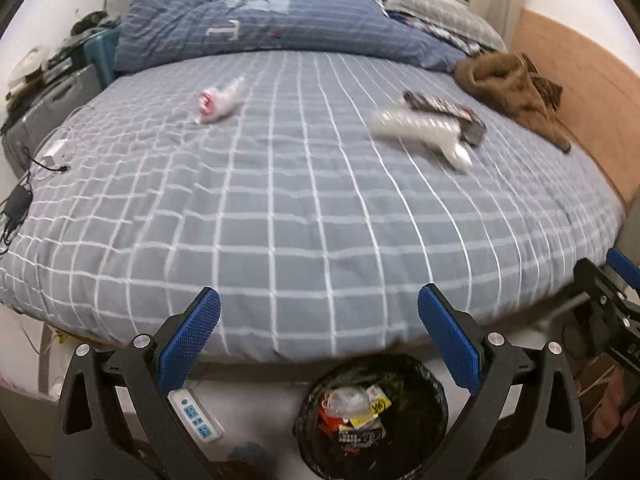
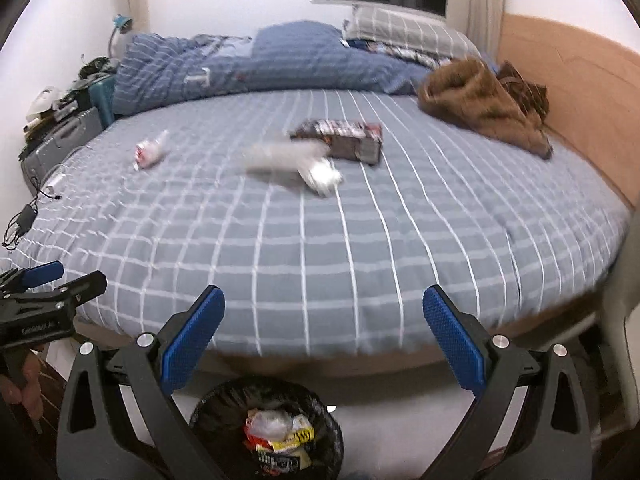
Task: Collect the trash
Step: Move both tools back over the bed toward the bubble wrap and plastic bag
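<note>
On the grey checked bed [image 1: 304, 216] [image 2: 320, 248] lie three pieces of trash: a red-and-white crumpled wrapper [image 1: 218, 102] [image 2: 150, 150], a blurred white plastic piece [image 1: 424, 130] [image 2: 292, 162], and a dark snack box [image 1: 448, 114] [image 2: 344, 140] just behind it. A black-lined bin [image 1: 372, 416] [image 2: 268, 428] with wrappers inside stands on the floor at the bed's foot. My left gripper [image 1: 318, 316] hovers open above the bin, empty. My right gripper [image 2: 324, 316] is open and empty too, also near the bin.
A brown garment [image 1: 516, 88] [image 2: 488, 100] lies at the bed's far right by a wooden headboard. A blue duvet [image 1: 256, 28] and pillows fill the far end. Chargers and cables [image 1: 24, 196] sit on the left edge. A white power strip [image 1: 196, 416] lies on the floor.
</note>
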`<state>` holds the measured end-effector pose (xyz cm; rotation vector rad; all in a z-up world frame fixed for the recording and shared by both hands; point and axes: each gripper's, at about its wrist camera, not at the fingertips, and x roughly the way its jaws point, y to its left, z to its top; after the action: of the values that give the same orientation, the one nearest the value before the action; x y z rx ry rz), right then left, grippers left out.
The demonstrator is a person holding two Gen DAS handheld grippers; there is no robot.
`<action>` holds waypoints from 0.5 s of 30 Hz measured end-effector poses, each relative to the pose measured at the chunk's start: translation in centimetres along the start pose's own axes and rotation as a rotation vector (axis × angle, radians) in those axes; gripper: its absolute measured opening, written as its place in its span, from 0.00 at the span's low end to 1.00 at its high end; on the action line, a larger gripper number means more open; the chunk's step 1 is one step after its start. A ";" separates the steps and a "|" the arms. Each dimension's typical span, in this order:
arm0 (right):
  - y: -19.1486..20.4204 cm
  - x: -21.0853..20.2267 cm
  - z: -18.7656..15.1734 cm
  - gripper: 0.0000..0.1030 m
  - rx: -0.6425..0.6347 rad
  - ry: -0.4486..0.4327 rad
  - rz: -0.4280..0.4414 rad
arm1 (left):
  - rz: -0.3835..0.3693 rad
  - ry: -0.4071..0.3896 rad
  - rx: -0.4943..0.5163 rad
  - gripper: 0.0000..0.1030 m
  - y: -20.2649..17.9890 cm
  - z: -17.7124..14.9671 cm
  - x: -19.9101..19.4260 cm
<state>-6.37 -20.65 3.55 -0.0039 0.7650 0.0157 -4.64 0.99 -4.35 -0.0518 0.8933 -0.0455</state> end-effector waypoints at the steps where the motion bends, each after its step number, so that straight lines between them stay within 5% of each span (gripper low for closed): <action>1: 0.4 0.0 0.9 0.93 -0.011 -0.016 -0.002 | 0.004 -0.008 -0.009 0.94 0.5 0.5 -0.1; 15: 3.4 4.2 8.6 0.93 -0.055 -0.064 0.027 | 0.075 -0.074 -0.057 0.94 6.9 7.4 2.2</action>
<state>2.53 -17.16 6.85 -0.0452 0.7000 0.0626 2.62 7.91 -1.84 -0.0727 0.8215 0.0514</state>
